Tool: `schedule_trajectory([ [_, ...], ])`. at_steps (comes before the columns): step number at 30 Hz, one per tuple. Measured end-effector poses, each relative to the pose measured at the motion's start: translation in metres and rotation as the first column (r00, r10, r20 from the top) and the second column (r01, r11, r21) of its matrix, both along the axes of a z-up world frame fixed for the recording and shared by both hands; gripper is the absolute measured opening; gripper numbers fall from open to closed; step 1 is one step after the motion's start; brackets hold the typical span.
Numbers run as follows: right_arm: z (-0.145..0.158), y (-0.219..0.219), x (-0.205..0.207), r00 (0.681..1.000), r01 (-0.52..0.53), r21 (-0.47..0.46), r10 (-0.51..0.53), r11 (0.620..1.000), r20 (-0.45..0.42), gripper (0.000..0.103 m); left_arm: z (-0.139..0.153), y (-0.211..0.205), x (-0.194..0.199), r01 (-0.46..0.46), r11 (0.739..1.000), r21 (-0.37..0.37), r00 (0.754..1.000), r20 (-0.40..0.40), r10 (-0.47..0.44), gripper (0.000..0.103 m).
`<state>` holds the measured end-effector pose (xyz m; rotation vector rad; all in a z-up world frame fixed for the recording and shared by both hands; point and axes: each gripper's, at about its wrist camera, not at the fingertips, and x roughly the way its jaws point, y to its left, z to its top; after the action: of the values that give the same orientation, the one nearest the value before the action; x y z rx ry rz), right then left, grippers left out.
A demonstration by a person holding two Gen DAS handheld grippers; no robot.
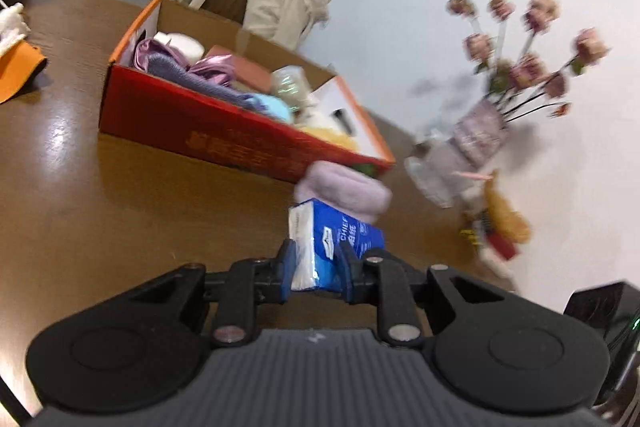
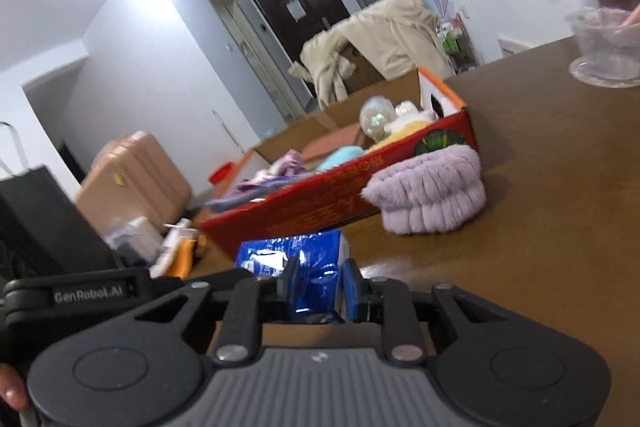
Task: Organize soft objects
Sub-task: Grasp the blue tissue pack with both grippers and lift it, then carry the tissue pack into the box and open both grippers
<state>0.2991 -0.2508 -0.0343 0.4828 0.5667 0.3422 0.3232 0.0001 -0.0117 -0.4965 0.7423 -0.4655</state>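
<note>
Both grippers clamp the blue tissue pack (image 1: 340,243): left gripper (image 1: 318,267) on one end, right gripper (image 2: 316,287) on the other. The red box (image 1: 224,135) lies just ahead, long side facing the pack. A lilac fluffy roll (image 2: 428,195) sits against the box's near wall, between pack and box.

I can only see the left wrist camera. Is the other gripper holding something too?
Observer: Yes, the right gripper is shut on the blue plastic tissue pack.
Operator: What's out past the left end of the red cardboard box?
Observer: A pink hard-shell suitcase stands beyond the table.
Operator: Anything next to it?
Observer: A tall black bag, nearer the camera.
</note>
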Motion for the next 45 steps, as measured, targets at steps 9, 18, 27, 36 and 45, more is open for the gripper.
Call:
schedule_trajectory([
  [9, 0.056, -0.009, -0.106, 0.989, 0.032, -0.026, -0.028, 0.999, 0.145, 0.021, 0.05, -0.018, -0.106, 0.025, 0.999, 0.028, 0.987, 0.158, -0.029, 0.022],
  [18, 0.068, -0.017, -0.123, 0.983, 0.031, -0.03, -0.025, 0.999, 0.181, 0.021, 0.065, -0.022, -0.118, 0.027, 0.999, 0.036, 0.98, 0.199, -0.033, 0.023],
  [27, 0.095, -0.025, -0.028, 0.975, 0.016, -0.034, -0.008, 0.999, 0.22, 0.021, 0.095, -0.031, -0.007, 0.01, 0.999, 0.041, 0.968, 0.251, -0.02, 0.023],
  [36, 0.083, -0.026, 0.166, 0.992, 0.018, -0.076, -0.009, 0.997, 0.124, 0.021, 0.066, -0.047, 0.189, -0.017, 0.997, 0.08, 0.989, 0.149, 0.005, 0.023],
  [45, -0.001, -0.025, 0.288, 0.994, -0.048, -0.114, 0.037, 0.992, -0.103, 0.021, -0.022, -0.059, 0.279, 0.01, 0.987, 0.163, 0.998, -0.06, 0.0, 0.024],
])
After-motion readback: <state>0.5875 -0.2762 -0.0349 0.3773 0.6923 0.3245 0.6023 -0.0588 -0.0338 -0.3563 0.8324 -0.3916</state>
